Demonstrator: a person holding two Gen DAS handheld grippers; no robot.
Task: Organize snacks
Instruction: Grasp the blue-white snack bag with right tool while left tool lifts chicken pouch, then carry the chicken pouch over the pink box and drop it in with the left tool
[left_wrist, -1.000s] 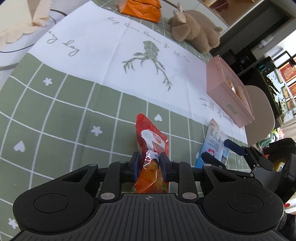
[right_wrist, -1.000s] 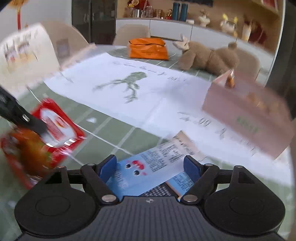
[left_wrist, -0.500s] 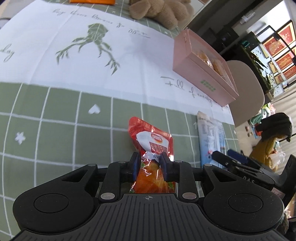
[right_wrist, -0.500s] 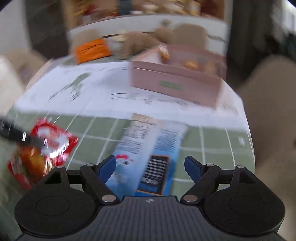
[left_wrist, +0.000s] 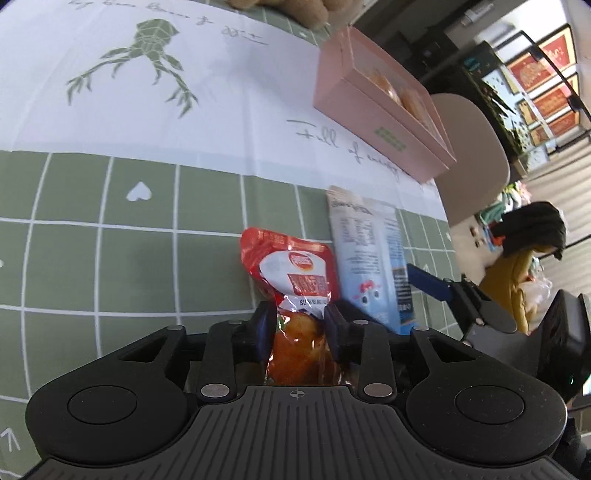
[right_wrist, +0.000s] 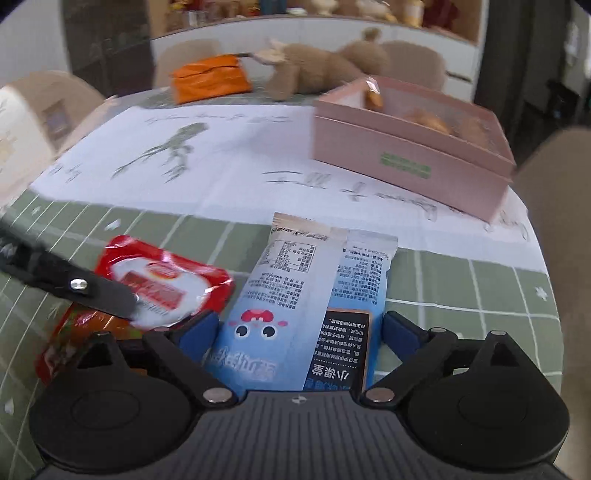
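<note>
Red snack pouch (left_wrist: 291, 273): your left gripper (left_wrist: 298, 325) has its fingers clamped on the pouch's lower end. Top of the pouch points away from you, over the green grid part of the worktop (left_wrist: 110, 258). I can't tell if it rests on the cloth or hangs just above it.
Blue snack bag (right_wrist: 306, 295): lies flat on the worktop, back side up, just beside the red pouch on its right. I can't tell if the two touch.
Right gripper (right_wrist: 298, 332): your fingers are spread wide, one on each side of the blue bag's near end. The left pad looks up against the bag edge, the right pad shows a small gap. No squeeze visible.
Hidden: near ends of both packs are cut off behind the gripper bodies. In the right wrist view one left finger (right_wrist: 70, 284) crosses the red pouch and covers part of its label.
Blur: the right wrist view is smeared at the left edge, so objects there are unreadable.
Pink box (right_wrist: 410, 155): open top, sits on the white printed sheet (left_wrist: 184, 74) beyond the blue bag, well apart from both packs. It holds several orange-brown wrapped pieces; count unclear.
Far side: plush toy (right_wrist: 314, 70) and orange package (right_wrist: 210, 77) beside each other at the far edge.
</note>
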